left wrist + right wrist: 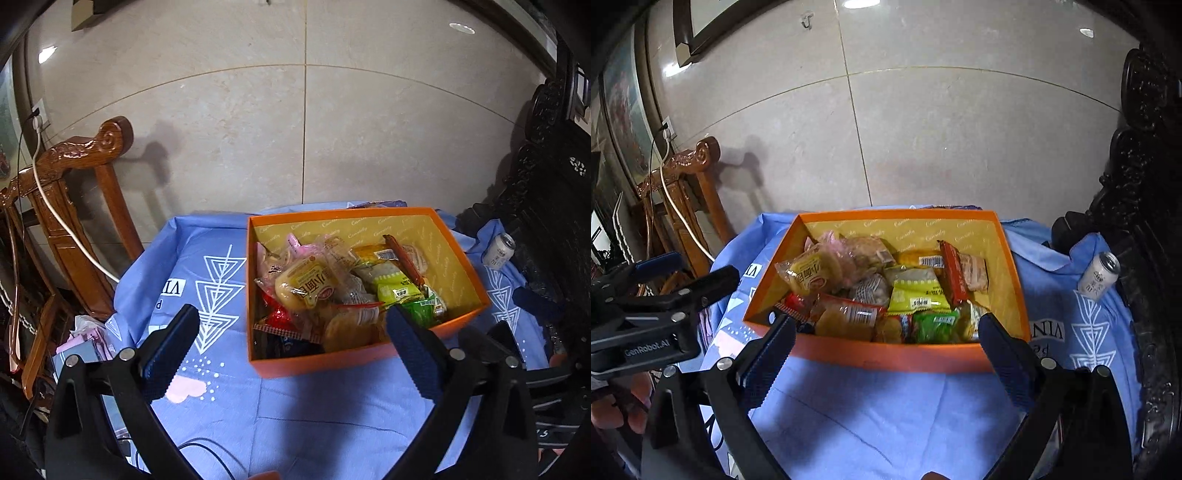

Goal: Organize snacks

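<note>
Both grippers, left (291, 343) and right (886, 350), are wide open and hold nothing; the orange box (905, 356) is full of colourful snack packets (916, 299).

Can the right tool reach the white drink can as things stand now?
Probably yes. The small white drink can stands alone on the blue patterned cloth, right of the orange cardboard box; the open right tool has nothing between.

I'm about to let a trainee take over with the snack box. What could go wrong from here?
1. The snack packets are heaped and overlapping in the orange box, so grabbing one may drag out its neighbours.
2. The can stands on rumpled blue cloth by the table edge; a tug on the cloth might tip it.
3. The open left gripper and right gripper hover close together and may collide.
</note>
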Available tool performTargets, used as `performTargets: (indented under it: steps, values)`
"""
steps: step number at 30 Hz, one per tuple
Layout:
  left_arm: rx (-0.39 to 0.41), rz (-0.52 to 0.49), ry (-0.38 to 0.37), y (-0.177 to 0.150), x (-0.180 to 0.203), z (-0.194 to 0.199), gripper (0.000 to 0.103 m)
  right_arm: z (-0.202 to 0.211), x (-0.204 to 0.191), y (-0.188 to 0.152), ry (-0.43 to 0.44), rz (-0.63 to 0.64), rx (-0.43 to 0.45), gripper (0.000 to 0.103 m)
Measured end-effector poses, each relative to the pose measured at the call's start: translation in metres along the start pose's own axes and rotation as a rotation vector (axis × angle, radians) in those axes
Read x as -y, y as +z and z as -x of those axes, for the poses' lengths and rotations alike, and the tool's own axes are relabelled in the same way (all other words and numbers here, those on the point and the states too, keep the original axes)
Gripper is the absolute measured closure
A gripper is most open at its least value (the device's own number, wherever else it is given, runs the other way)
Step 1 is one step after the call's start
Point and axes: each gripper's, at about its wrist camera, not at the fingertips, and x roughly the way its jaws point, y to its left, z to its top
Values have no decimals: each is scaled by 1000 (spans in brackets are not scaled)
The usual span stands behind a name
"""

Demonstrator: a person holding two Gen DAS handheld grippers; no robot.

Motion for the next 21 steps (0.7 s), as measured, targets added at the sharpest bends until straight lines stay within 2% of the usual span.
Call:
performTargets:
  steps: [21]
  values:
    - [6, -16, 24, -7, -4, 12, 4, 12, -7, -3, -8, 1, 15, 3]
